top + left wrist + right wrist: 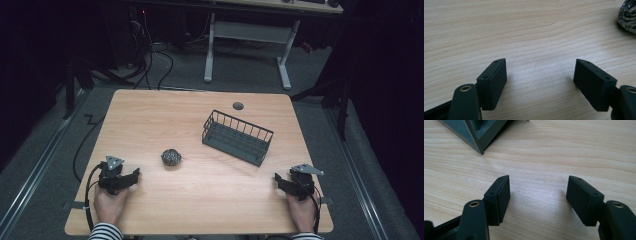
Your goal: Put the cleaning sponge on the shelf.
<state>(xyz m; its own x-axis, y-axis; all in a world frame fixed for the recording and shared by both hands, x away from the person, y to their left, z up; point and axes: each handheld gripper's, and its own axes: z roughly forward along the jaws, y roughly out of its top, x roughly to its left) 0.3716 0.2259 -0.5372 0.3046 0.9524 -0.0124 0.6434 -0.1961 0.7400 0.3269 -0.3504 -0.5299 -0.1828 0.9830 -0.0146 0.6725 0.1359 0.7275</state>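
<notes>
High view shows both grippers resting near the person's edge of the wooden table [150, 115], the left gripper [134, 176] at the near left and the right gripper [278, 181] at the near right, each with its jaws spread wide and nothing between them; the two gripper views confirm it, with only bare wood between the black pads. The thing nearest the left gripper is a small dark, speckled ball [171, 157], lying alone on the table ahead and to the right of that gripper, apart from it, and it appears at the upper right corner of the left gripper view [627, 15]. The dark wire basket [238, 137] stands further right and back, set at a slant to the table's edges, and as far as the high view lets me judge it holds nothing; one of its corners shows at the top left of the right gripper view [477, 132]. If the ball is meant for the basket, the main risk I see is that a round thing may roll away when one jaw meets it before the other, or squirt out of a grip placed off its middle. The basket looks light, so a jaw catching its rim could shove or tip it, and a release from too high could let the ball bounce out
</notes>
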